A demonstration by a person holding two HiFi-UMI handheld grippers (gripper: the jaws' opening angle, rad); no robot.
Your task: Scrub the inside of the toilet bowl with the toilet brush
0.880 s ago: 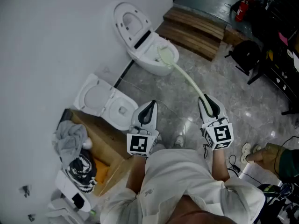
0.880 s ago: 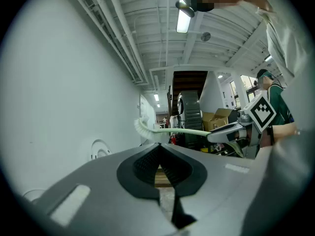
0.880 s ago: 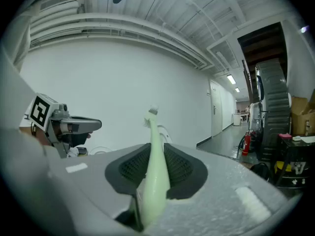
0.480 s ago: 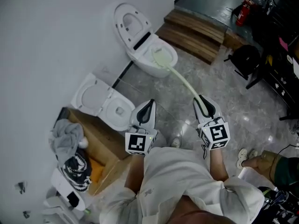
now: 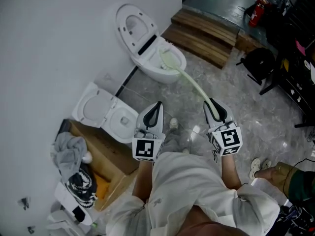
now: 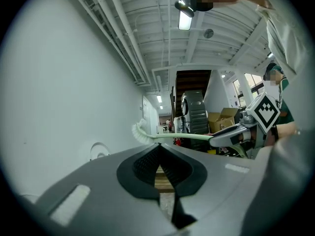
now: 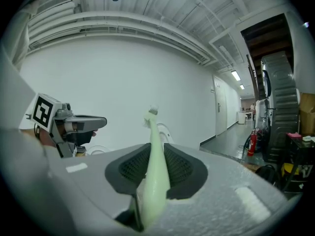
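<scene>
A white toilet (image 5: 157,65) with its lid up stands by the wall at the upper middle of the head view. My right gripper (image 5: 215,108) is shut on the pale green handle of the toilet brush (image 5: 194,86) (image 7: 153,173). The long handle reaches up-left and the brush head (image 5: 169,59) lies inside the toilet bowl. In the left gripper view the brush (image 6: 162,136) crosses above my jaws. My left gripper (image 5: 154,112) is shut with nothing in it, held left of the right one, above the grey floor.
A second toilet (image 5: 106,114) stands lower left beside a cardboard box (image 5: 98,154) with rags. Wooden steps (image 5: 204,36) lie right of the far toilet. A red fire extinguisher (image 5: 255,9) and dark equipment (image 5: 290,58) fill the right side. Another person's hand (image 5: 280,173) shows at lower right.
The view has shifted a little and the brush head has moved slightly inside the bowl. Both grippers keep their hold and spacing.
</scene>
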